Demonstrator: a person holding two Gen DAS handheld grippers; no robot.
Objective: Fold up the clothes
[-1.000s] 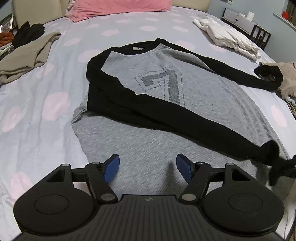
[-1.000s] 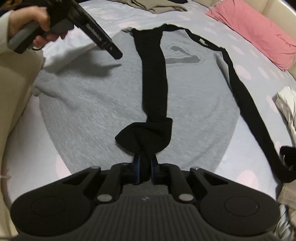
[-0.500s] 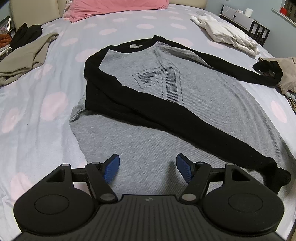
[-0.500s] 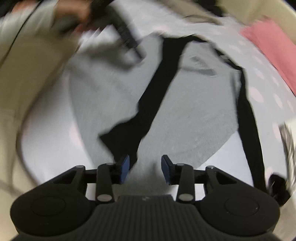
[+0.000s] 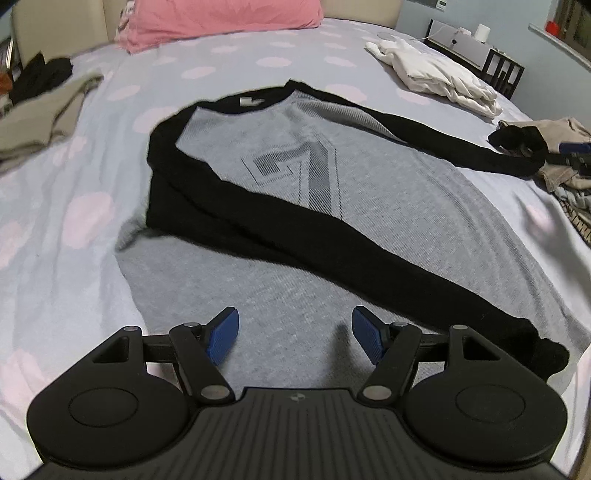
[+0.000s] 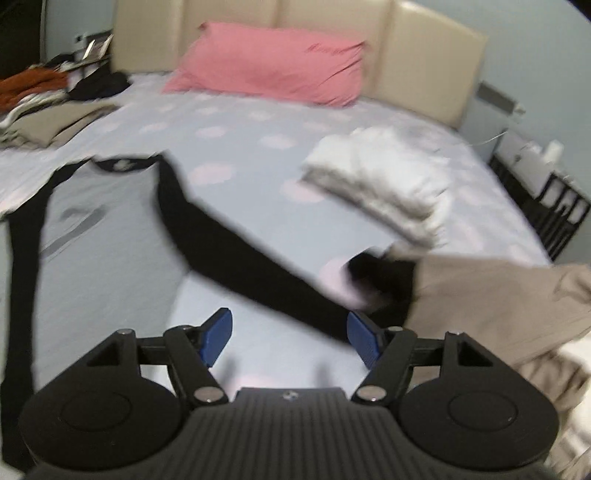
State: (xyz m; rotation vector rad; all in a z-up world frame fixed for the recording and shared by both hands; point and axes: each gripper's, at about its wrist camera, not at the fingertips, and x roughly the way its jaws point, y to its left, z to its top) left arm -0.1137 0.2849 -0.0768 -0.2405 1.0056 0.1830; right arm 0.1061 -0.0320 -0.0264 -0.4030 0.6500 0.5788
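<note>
the left gripper [image 5: 293, 334] is hovering with its jaws spread wide and holding nothing, right over the hem end of the grey sweatshirt [image 5: 369, 206]. the right gripper [image 6: 286, 336] is likewise showing jaws spread and gripping nothing, above the bedsheet [image 6: 240, 155], with the outstretched sleeve [image 6: 243, 243] passing close by its right blue pad; this view is blurred, so whether pad and sleeve are touching cannot be told. the sweatshirt is lying flat, front up, in the middle of the bed, collar pointing toward the pink pillow [image 5: 221, 16]. its folded sleeve [image 5: 332, 251] is lying diagonally across the chest and ending in a cuff at the hem corner, while the outstretched sleeve is reaching off to the side, its cuff resting against a beige garment [image 6: 498, 295]. a white bundle of clothes [image 6: 388, 181] is sitting near that cuff, and an olive garment [image 5: 40, 114] is lying at the far side of the bed
</note>
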